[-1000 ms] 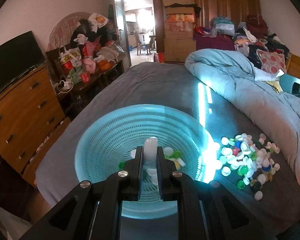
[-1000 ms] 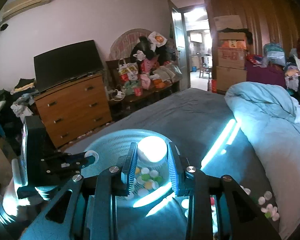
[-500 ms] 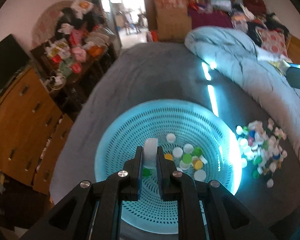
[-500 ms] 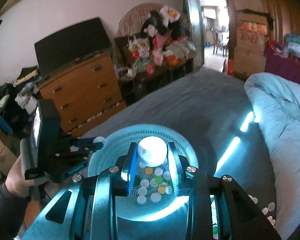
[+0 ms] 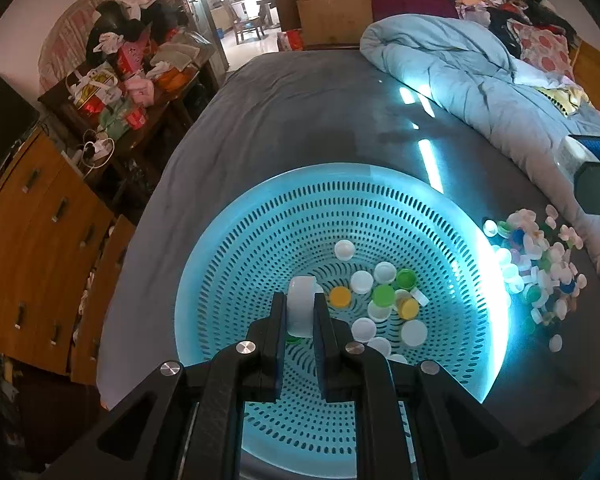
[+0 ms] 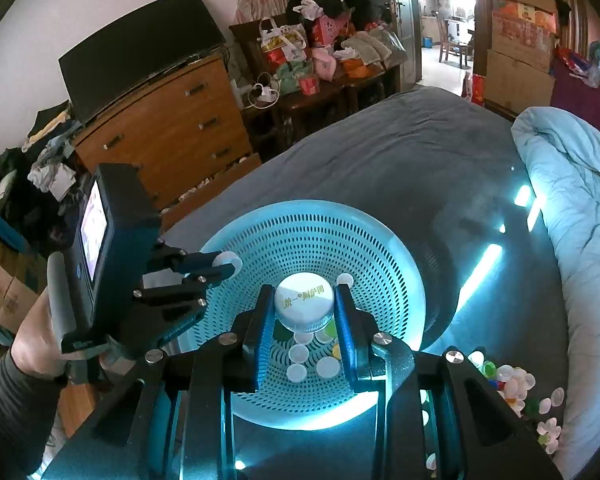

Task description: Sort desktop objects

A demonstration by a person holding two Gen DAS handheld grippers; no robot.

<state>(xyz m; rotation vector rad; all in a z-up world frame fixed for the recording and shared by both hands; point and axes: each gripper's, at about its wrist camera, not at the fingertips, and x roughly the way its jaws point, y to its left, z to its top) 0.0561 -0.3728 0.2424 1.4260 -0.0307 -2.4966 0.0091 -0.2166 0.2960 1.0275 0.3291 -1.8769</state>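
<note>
A pale turquoise perforated basket stands on the grey bed with several coloured bottle caps in its bottom. My left gripper hovers over the basket, shut on a small white cap held on edge. My right gripper also hangs above the basket, shut on a larger white cap with printed lettering on top. In the right wrist view the left gripper shows at the basket's left rim, held by a hand. A pile of loose caps lies on the bed right of the basket.
A light blue duvet is bunched along the right side of the bed. A wooden chest of drawers with a dark television stands to the left. A cluttered side table and cardboard boxes stand at the far end.
Both grippers have moved over the basket and tipped further downward, each keeping its white cap. The basket's inside and the caps in it now fill more of both views.
</note>
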